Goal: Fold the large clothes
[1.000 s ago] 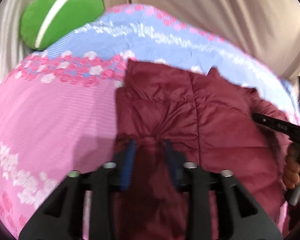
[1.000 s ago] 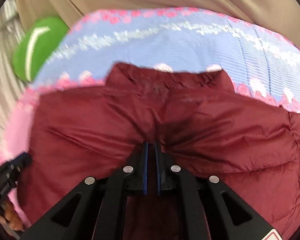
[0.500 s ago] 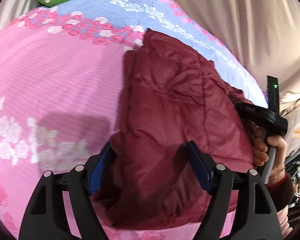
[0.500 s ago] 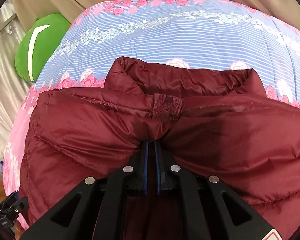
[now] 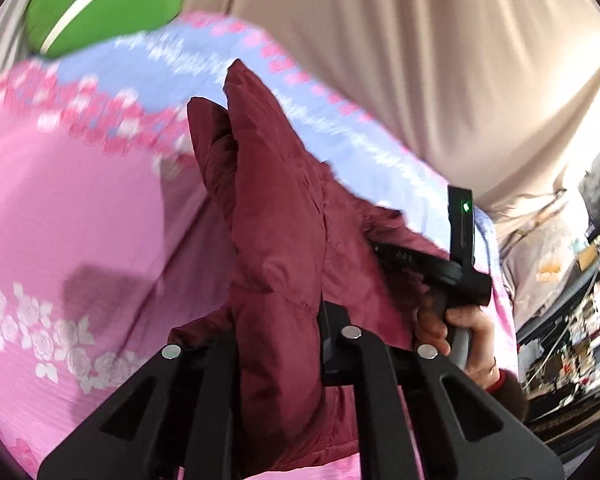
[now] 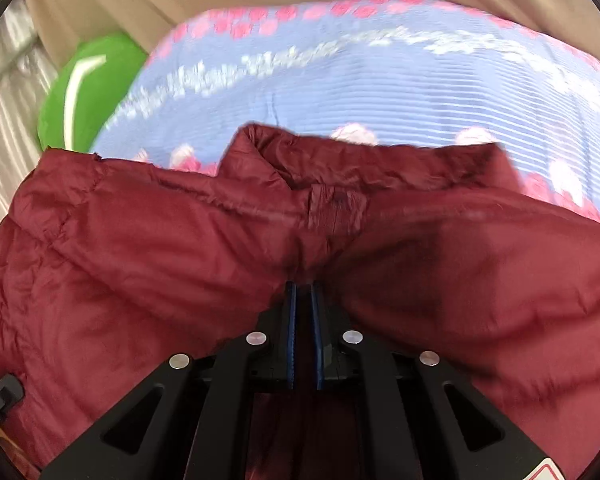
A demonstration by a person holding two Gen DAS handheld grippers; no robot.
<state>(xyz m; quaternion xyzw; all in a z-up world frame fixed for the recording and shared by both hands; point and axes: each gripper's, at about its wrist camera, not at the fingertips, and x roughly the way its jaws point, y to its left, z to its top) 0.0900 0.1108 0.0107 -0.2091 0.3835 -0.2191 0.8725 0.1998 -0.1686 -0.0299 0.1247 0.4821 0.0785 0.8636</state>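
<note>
A maroon padded jacket (image 5: 268, 216) lies on a bed with a pink and blue flowered cover (image 5: 72, 208). My left gripper (image 5: 278, 344) is shut on a thick fold of the jacket's edge, which stands up between its fingers. My right gripper (image 6: 304, 300) is shut on the jacket (image 6: 140, 264) below the collar (image 6: 340, 164); the cloth bunches around its blue pads. The right gripper and the hand holding it also show in the left wrist view (image 5: 440, 268), at the jacket's far side.
A green cushion (image 5: 104, 4) lies at the head of the bed, also in the right wrist view (image 6: 88, 92). A beige curtain (image 5: 400, 60) hangs behind the bed. Cluttered shelves (image 5: 580, 300) stand at the far right.
My left gripper was open around the jacket's edge; it has closed on it and lifted the fold. The right gripper stays shut on the jacket and has moved a little.
</note>
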